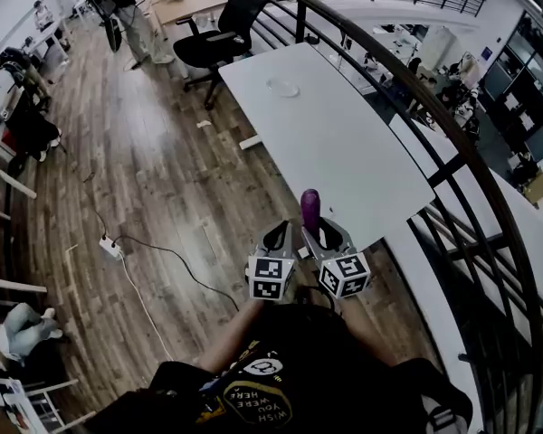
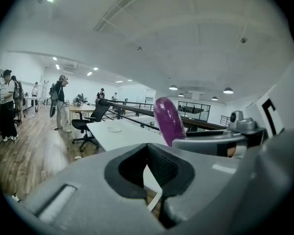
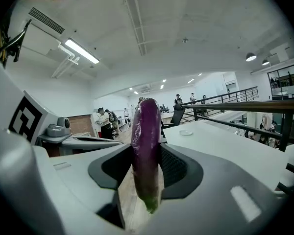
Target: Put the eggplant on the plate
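A purple eggplant (image 1: 310, 211) stands nearly upright, stem end down, in my right gripper (image 1: 319, 233), just off the near corner of the white table (image 1: 344, 143). In the right gripper view the eggplant (image 3: 146, 155) fills the gap of that gripper (image 3: 146, 173), and both pads press on it. My left gripper (image 1: 276, 240) hangs close beside it on the left, shut and empty. The left gripper view shows the eggplant (image 2: 169, 120) to the right of that gripper (image 2: 148, 173). A small clear plate (image 1: 282, 88) lies at the table's far end; I also see the plate (image 2: 114, 129) ahead.
A black curved railing (image 1: 452, 152) runs along the table's right side. A black office chair (image 1: 222, 34) stands at the table's far end. On the wooden floor to the left lie a power strip (image 1: 111, 247) and its cable. Several people (image 2: 60, 102) stand far off.
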A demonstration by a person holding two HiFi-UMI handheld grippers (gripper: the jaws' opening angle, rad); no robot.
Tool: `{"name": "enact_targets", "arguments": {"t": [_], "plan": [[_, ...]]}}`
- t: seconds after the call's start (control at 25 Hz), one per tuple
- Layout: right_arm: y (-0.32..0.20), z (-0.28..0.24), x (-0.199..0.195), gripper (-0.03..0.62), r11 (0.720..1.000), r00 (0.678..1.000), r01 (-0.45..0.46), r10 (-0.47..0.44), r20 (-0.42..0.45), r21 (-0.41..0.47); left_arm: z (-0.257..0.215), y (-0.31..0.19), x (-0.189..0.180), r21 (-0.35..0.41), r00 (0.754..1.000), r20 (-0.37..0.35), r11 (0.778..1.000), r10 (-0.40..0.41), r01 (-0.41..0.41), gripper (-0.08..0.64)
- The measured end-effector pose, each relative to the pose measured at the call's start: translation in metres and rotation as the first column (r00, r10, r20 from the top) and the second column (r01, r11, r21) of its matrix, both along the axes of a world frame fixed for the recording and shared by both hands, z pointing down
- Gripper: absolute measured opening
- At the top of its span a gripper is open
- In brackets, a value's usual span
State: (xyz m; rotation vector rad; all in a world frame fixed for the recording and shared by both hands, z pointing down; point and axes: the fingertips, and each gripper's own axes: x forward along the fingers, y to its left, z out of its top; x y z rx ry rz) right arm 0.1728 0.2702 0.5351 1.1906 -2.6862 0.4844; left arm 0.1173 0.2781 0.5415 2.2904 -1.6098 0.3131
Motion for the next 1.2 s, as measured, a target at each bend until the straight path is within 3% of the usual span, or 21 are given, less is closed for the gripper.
{"name": "enact_targets", "arguments": {"t": [0.48,0.6,0.8,1.0,1.2], "plan": [[0.005,-0.003,-0.041,0.179,0.999,1.0,-0.02,0.021,-0.011,0.026,0.0,0.009,-0.05,0.013,1.0,-0.03,1.0,-0.003,0.003,0.006],[0.014,0.0,-0.046,0.179,1.0,0.999,-0.028,0.028,-0.018,0.011,0.001,0.014,-0.047,0.023,0.999,0.001,0.999,0.041,-0.041,0.006],[0.016,0.01,-0.053,0.179,0.999,0.999,-0.029,0.028,-0.024,-0.033,0.005,0.018,-0.043,0.016,0.996,-0.012,0.996,0.09,-0.089,0.006],[-0.016,0.011,-0.064,0.179,0.999,1.0,-0.016,0.015,-0.018,-0.043,0.012,-0.003,-0.063,-0.02,0.998,-0.032,0.998,0.05,-0.051,0.006],[-0.076,0.004,-0.083,0.179,1.0,1.0,0.018,-0.017,0.014,-0.016,0.014,-0.059,-0.089,-0.035,1.0,-0.016,0.999,-0.001,0.0,0.006]]}}
